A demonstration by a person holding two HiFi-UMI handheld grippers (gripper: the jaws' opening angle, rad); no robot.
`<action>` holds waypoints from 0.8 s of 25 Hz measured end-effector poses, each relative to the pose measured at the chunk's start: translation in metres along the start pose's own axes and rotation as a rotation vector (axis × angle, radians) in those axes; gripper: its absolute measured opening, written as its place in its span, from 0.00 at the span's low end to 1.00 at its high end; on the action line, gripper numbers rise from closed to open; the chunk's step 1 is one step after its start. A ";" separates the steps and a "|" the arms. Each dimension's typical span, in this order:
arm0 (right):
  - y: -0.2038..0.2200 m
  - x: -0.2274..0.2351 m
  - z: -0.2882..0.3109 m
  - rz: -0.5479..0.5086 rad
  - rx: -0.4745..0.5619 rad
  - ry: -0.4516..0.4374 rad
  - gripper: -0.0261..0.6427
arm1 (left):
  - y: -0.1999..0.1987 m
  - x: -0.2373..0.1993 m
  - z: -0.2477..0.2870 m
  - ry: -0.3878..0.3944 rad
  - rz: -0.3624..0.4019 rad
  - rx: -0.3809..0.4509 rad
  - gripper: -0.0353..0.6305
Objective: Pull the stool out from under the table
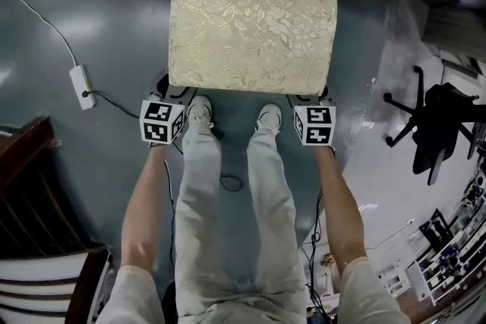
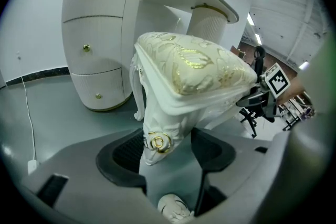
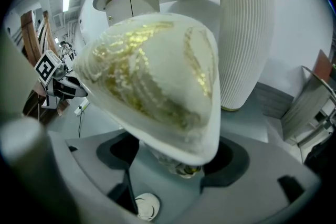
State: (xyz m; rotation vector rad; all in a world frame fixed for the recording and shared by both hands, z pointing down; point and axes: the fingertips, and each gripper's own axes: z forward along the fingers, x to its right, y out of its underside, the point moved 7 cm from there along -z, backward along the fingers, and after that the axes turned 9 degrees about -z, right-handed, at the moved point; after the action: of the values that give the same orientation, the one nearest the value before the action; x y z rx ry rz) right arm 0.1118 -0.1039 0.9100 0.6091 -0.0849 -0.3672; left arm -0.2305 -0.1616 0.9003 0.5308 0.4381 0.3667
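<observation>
White carved stool with gold-floral cushion (image 1: 252, 30): likely rigid, fairly heavy. Left tool (image 2: 168, 150) clamps front leg (image 2: 156, 132); right tool (image 3: 173, 159) clamps other front leg (image 3: 182, 168).

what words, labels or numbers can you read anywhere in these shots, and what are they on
No readable text in any view.
Left tongs' marker cube: black-and-white square pattern only, no letters or digits.
Right tongs' marker cube: the same kind of pattern, no letters or digits.
Stool: gold floral cushion, no print.
Shelves at the head view's lower right: contents too small to read.
</observation>
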 end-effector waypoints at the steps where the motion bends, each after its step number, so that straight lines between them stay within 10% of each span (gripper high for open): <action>1: 0.000 -0.001 0.000 0.003 0.000 0.000 0.58 | 0.000 -0.001 0.000 -0.003 0.001 0.002 0.48; 20: 0.026 -0.025 -0.016 -0.012 0.012 0.002 0.58 | 0.037 0.007 -0.020 -0.020 -0.016 0.009 0.48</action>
State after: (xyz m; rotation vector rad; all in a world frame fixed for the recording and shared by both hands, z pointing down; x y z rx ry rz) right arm 0.0999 -0.0666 0.9129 0.6218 -0.0811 -0.3781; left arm -0.2421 -0.1210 0.9035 0.5391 0.4243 0.3441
